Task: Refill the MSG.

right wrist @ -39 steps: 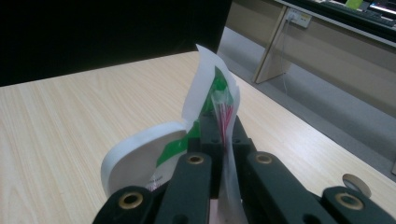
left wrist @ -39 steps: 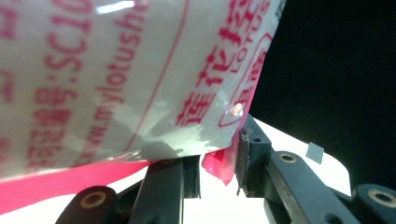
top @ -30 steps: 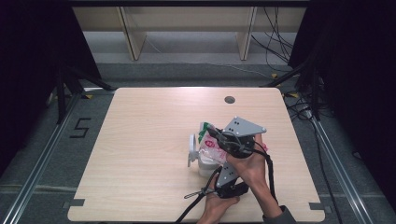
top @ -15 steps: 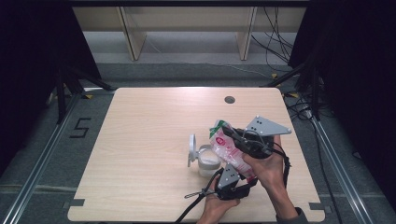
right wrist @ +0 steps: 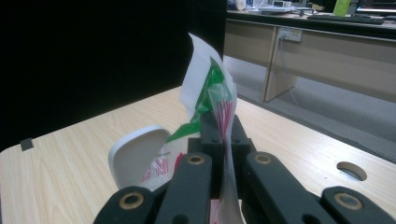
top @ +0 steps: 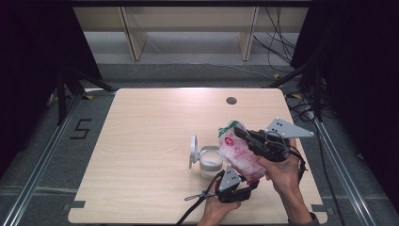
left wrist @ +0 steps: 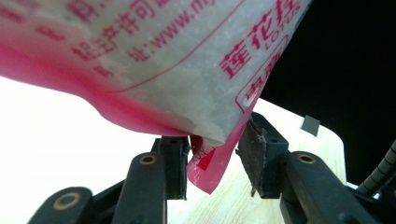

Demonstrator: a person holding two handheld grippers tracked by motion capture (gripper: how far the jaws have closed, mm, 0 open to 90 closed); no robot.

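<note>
Right gripper fingers clamp the top edge of the pink-and-white bag, held above the surface beside the open white container. Left gripper fingers just opening, bag's bottom corner between them, apparently loose.

In the left gripper view the top of the pink bag is cut off by the upper edge, in the high view this bag hides part of the white container, and its small printed text is too blurred to read.
</note>
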